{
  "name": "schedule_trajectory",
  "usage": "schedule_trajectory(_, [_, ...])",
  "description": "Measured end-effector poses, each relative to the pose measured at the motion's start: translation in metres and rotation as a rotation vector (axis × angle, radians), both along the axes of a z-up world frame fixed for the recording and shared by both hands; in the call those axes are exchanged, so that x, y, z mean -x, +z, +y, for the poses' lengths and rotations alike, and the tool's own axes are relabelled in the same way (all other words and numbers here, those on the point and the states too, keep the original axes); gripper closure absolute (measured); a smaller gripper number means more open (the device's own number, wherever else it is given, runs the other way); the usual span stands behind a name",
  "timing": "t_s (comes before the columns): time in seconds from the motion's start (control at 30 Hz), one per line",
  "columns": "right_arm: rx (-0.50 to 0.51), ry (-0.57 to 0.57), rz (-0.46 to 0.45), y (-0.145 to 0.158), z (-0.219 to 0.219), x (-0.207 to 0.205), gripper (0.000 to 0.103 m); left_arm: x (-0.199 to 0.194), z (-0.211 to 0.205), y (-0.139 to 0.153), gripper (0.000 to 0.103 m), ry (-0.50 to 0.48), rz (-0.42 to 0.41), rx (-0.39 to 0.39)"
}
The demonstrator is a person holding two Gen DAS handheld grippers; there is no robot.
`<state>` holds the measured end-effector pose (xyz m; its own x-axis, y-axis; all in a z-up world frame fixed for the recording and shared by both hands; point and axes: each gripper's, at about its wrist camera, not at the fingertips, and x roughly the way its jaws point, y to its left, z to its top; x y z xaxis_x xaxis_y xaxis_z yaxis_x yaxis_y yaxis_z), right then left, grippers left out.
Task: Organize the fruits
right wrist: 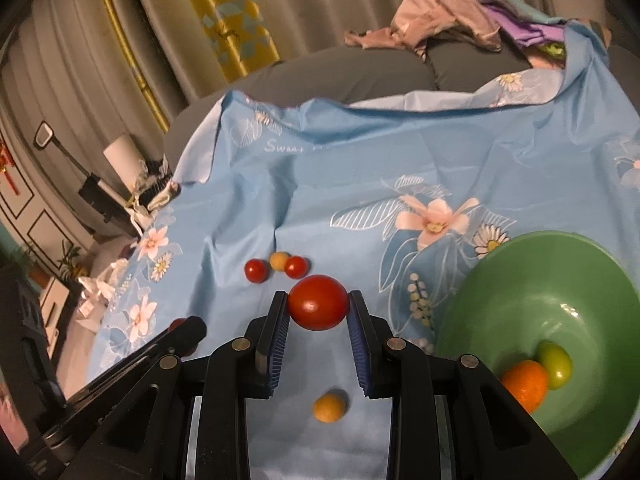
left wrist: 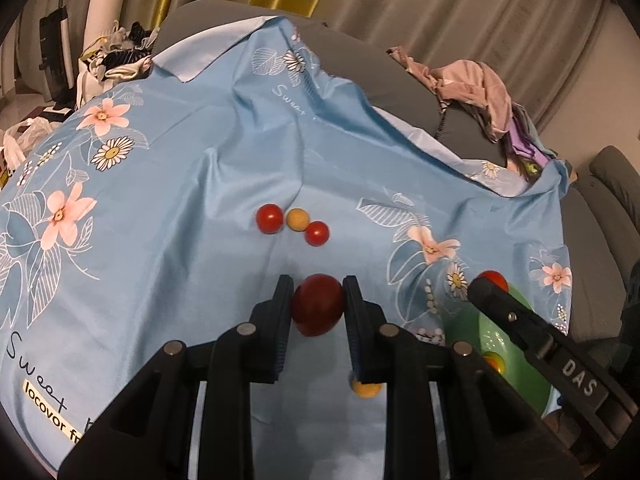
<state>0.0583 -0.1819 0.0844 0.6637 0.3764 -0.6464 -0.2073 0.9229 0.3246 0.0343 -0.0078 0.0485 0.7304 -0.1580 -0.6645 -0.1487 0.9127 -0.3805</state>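
My left gripper (left wrist: 317, 292) is shut on a dark red fruit (left wrist: 317, 310), held above the blue floral cloth (left wrist: 180, 208). My right gripper (right wrist: 319, 300) is shut on a red tomato (right wrist: 318, 302); it also shows at the right of the left wrist view (left wrist: 490, 286). Two small red tomatoes (right wrist: 256, 270) (right wrist: 296, 267) and a yellow ball fruit (right wrist: 279, 260) lie together on the cloth ahead. Another yellow fruit (right wrist: 329, 406) lies below the right gripper. The green bowl (right wrist: 520, 280) at right holds an orange (right wrist: 525, 384) and a green fruit (right wrist: 555, 364).
The cloth covers a grey sofa (right wrist: 360, 68). A pile of clothes (right wrist: 440, 20) lies on the sofa back at right. Bags and clutter (left wrist: 116, 56) stand off the cloth's far left edge. Curtains hang behind.
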Motion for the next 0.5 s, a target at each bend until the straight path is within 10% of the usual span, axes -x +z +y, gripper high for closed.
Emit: schedule_trajectory(0.5, [-0.006, -0.058, -0.026, 0.000, -0.015, 0.022, 0.073, 0.006, -0.023, 0.015, 0.078, -0.061, -0.045, -0.008])
